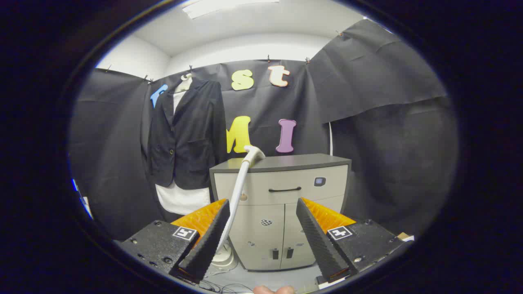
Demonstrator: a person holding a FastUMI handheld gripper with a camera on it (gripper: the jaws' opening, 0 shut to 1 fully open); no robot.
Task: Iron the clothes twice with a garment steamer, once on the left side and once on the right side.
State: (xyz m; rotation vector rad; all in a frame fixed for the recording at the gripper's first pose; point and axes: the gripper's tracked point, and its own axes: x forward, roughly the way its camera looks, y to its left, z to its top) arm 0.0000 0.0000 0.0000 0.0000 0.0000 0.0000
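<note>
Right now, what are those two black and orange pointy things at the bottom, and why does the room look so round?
Those are the two fingers of a hand-held gripper, a grabbing tool that a person carries. A small camera rides on it and looks forward along the fingers; its wide lens bends the room into a round shape. The fingers stand apart and hold nothing.

Beyond them is a grey cabinet with a dark top. The white garment steamer head rests on the near corner of that top, and its white hose curves down to a pale base on the floor, just ahead of the fingers. Beside the cabinet hangs a black jacket over a white shirt, which is the clothing to be steamed. The steamer has not been picked up yet.
</note>
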